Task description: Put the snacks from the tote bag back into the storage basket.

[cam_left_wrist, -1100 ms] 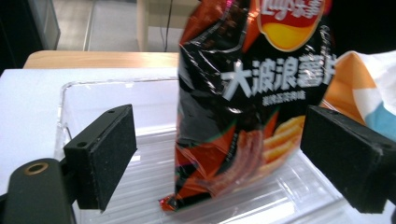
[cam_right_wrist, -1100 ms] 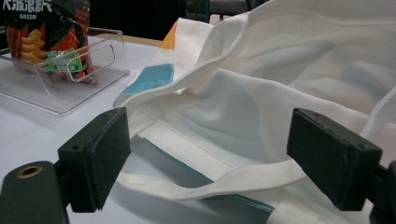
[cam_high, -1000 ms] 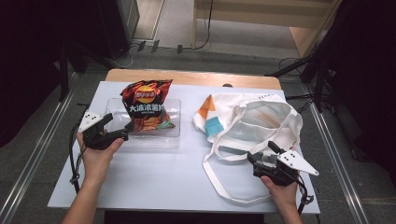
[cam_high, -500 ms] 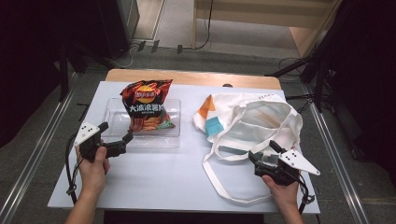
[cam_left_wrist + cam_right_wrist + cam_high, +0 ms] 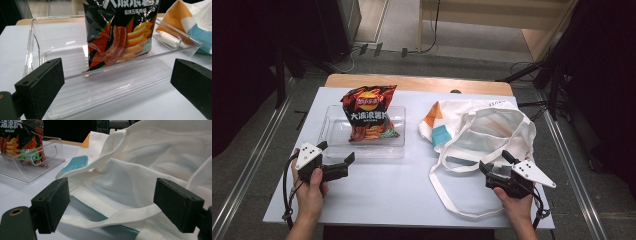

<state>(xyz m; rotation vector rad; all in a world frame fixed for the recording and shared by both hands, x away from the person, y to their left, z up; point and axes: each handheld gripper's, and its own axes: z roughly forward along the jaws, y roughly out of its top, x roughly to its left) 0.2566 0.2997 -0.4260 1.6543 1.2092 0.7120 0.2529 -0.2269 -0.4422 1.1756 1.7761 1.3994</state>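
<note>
A smooth, pale grey-white rectangular worktop (image 5: 402,190) carries a clear, hard plastic tray (image 5: 334,127) with rounded corners, a ribbed floor and cut-out handle slots in its end walls. Inside it, leaning toward the far side, stands a glossy, crinkled black-and-red foil crisp bag (image 5: 369,112) printed with bacon strips and ridged yellow crisps; its bottom edge rests on the tray floor.

To the right of the tray, apart from it, lies a soft, creased off-white cotton tote bag (image 5: 492,125) with orange and teal patches, its mouth slumped open and its long flat webbing handles (image 5: 447,195) looping out over the worktop toward the near edge.

The left gripper (image 5: 332,155), matt black with blocky rubber-like pads, is held just before the tray's near wall; in the left gripper view its jaws stand wide apart with nothing between them but the tray ahead. The right gripper (image 5: 494,162) sits at the tote's near edge, jaws likewise spread wide; in the right gripper view a handle strap and the bag's folded hem lie between the pads, not pinched.
</note>
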